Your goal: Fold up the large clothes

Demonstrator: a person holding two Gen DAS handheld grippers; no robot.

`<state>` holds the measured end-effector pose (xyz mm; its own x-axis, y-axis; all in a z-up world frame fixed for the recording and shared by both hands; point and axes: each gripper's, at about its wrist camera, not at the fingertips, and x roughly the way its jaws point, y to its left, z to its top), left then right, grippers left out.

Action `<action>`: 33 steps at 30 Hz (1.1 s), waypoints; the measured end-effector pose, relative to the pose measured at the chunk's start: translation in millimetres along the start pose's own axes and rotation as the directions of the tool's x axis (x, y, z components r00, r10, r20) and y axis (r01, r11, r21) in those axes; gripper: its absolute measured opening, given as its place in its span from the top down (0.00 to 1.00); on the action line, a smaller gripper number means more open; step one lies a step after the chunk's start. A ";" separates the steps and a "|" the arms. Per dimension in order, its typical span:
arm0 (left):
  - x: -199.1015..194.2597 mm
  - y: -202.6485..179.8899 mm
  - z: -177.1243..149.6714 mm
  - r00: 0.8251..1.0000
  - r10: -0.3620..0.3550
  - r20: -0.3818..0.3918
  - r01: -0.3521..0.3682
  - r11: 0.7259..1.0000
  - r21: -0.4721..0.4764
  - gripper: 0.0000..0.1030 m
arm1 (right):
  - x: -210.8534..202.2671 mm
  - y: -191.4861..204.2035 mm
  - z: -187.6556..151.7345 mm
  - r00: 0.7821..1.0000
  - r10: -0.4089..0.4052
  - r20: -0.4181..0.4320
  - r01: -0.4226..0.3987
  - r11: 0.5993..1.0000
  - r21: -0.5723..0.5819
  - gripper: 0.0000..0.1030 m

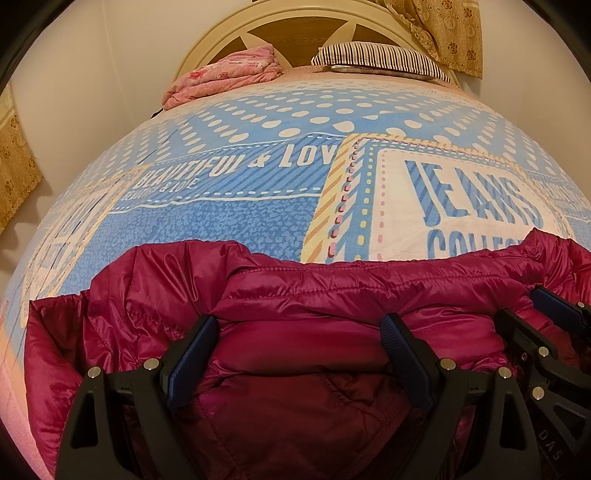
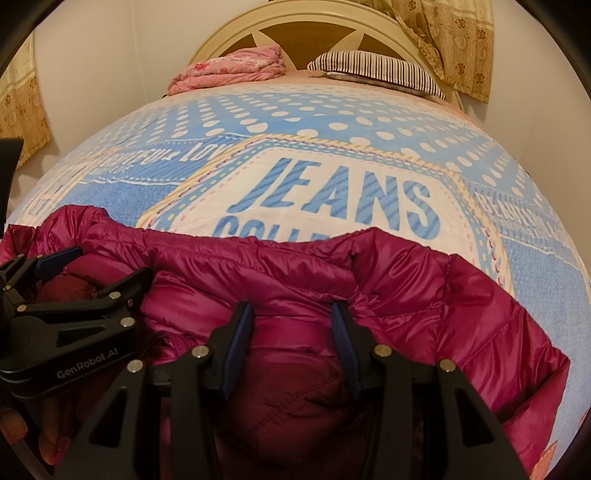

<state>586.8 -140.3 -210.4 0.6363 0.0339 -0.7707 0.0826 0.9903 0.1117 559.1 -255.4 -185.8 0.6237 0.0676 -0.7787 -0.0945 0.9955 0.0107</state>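
Observation:
A magenta puffer jacket (image 1: 295,291) lies bunched at the near end of the bed, and it also shows in the right wrist view (image 2: 406,280). My left gripper (image 1: 299,332) is open, its jaws wide apart around a padded fold of the jacket. My right gripper (image 2: 291,314) stands with its jaws partly closed, a fold of the jacket between the pads. The two grippers are side by side: the right one shows at the right edge of the left wrist view (image 1: 532,310), the left one at the left of the right wrist view (image 2: 107,266).
The blue and white printed bedspread (image 1: 258,177) covers the bed beyond the jacket. A folded pink quilt (image 1: 225,74) and a striped pillow (image 1: 380,59) lie by the cream headboard (image 2: 258,33). Patterned curtains (image 2: 458,44) hang at the back right.

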 end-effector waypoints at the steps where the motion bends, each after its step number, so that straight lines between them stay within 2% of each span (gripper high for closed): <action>1: -0.3 0.2 1.2 1.000 0.002 -0.004 -0.002 1.000 0.004 0.12 | 0.3 1.0 0.8 1.000 -0.007 -0.004 0.007 1.000 -0.007 0.54; 3: -8.7 6.0 8.4 1.000 0.005 -0.017 -0.004 1.000 0.019 0.12 | -0.4 0.9 5.3 1.000 -0.001 -0.022 0.001 1.000 -0.024 0.53; 5: -31.9 21.2 12.9 1.000 -0.010 0.019 0.010 1.000 -0.006 0.12 | -8.5 -3.8 8.7 0.999 0.023 -0.030 -0.024 0.999 -0.036 0.51; 6: -50.0 34.5 13.4 0.999 -0.034 0.039 0.035 0.999 -0.020 0.12 | -20.8 -8.5 9.3 0.999 0.028 -0.017 -0.028 0.999 -0.035 0.43; 7: -63.6 45.0 11.3 0.998 -0.045 0.052 0.046 0.999 -0.026 0.12 | -31.6 -10.6 8.2 1.000 0.017 0.004 -0.017 0.999 -0.034 0.30; 9: -94.3 67.9 -1.2 0.997 -0.028 0.073 0.030 0.999 -0.025 0.12 | -64.3 -18.5 -0.3 0.998 -0.010 0.066 0.011 1.000 -0.027 0.15; 11: -122.2 88.0 -23.9 0.996 -0.013 0.088 0.015 1.000 -0.015 0.12 | -88.2 -24.6 -13.4 0.997 -0.004 0.077 0.004 1.000 -0.010 0.14; 14: -161.3 112.1 -78.4 0.994 0.020 0.106 -0.023 0.999 0.026 0.12 | -125.2 -32.4 -56.8 0.999 0.023 0.025 -0.024 0.999 0.047 0.14; 20: -196.0 148.2 -197.2 1.000 0.026 -0.012 -0.026 0.998 0.055 0.12 | -186.3 -31.7 -156.0 0.999 0.016 -0.031 -0.013 0.995 0.102 0.14; 22: -208.7 154.5 -226.5 0.998 0.057 -0.006 -0.057 0.996 0.063 0.12 | -206.3 -39.9 -185.2 0.999 0.010 -0.036 -0.005 0.990 0.138 0.14; 26: -225.7 164.3 -266.8 0.999 0.053 -0.005 -0.053 0.997 0.047 0.12 | -235.5 -42.2 -230.2 0.999 0.016 -0.039 -0.009 0.984 0.179 0.14; 28: -228.5 164.7 -278.3 0.999 0.036 -0.019 -0.036 0.999 0.038 0.12 | -245.5 -40.1 -249.2 0.999 0.013 -0.045 -0.005 0.982 0.191 0.14; 33: -244.8 165.0 -305.5 0.999 0.037 0.002 -0.037 0.999 0.039 0.12 | -263.2 -32.3 -284.0 0.999 0.012 -0.036 -0.004 0.978 0.210 0.14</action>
<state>210.3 56.0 -195.0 0.6407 0.0703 -0.7646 0.0884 0.9824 0.1644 177.6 -324.4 -159.4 0.5942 0.0771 -0.8006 0.0677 0.9871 0.1453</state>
